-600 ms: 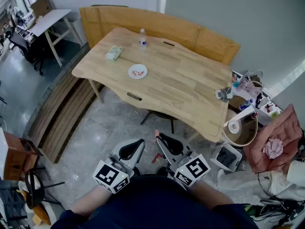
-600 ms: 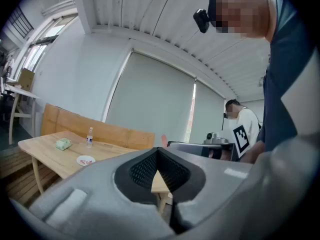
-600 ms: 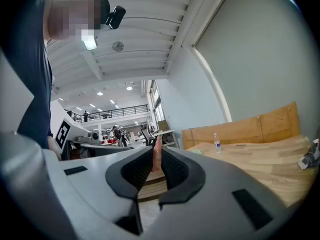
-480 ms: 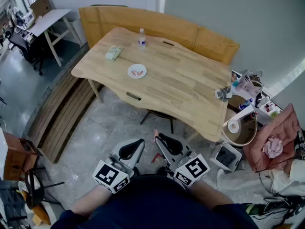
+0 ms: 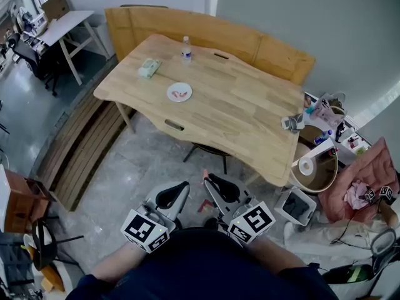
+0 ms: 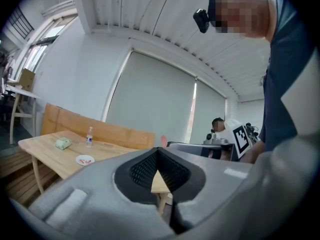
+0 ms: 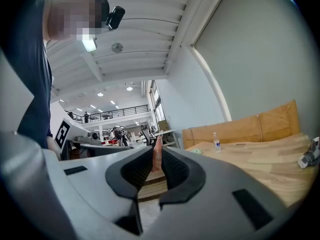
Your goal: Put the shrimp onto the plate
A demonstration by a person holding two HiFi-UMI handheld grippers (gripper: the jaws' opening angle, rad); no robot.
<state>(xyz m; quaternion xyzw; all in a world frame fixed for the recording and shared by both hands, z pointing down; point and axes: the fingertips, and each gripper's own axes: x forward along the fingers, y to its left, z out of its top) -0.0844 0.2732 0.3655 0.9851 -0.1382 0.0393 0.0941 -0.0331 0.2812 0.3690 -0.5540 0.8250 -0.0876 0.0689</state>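
Two tools low in frame: left hand-held gripper clenched, empty; right hand-held gripper pinches a pink shrimp (upright). The plate sits upper left on tabletop.

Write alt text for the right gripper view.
The right gripper is shut on a pink shrimp that sticks up past its tip. Beyond, at right, a wooden table carries a small bottle; at left is a bright hall.
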